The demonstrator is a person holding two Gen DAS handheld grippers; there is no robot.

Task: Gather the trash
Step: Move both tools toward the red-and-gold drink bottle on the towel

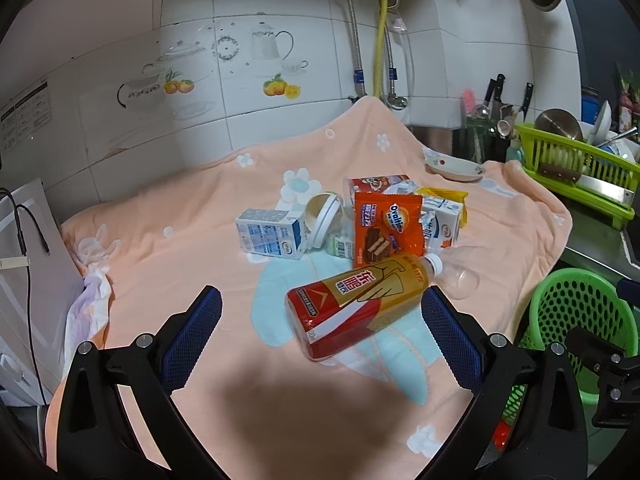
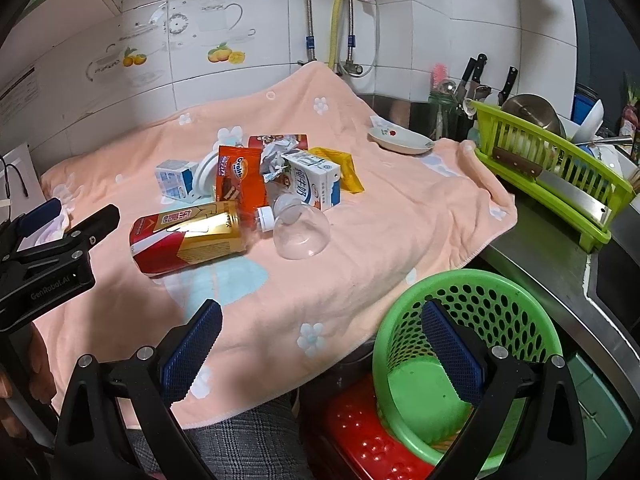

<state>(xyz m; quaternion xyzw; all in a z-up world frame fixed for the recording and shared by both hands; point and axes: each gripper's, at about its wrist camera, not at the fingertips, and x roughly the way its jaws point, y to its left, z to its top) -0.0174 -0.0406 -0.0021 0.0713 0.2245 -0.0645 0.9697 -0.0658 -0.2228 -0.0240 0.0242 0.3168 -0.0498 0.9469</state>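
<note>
A pile of trash lies on the peach flowered cloth: a red and gold drink bottle on its side, an orange Ovaltine wrapper, a small milk carton, a taller milk carton, a clear plastic cup, crumpled foil and a yellow packet. My left gripper is open, its fingers on either side of the bottle's base and a little nearer than it. My right gripper is open and empty above the cloth's front edge, beside the green trash basket.
The basket stands on a red stool below the counter's edge. A small dish lies at the cloth's far right. A lime dish rack with a cleaver and a knife holder stand to the right. Tiled wall behind.
</note>
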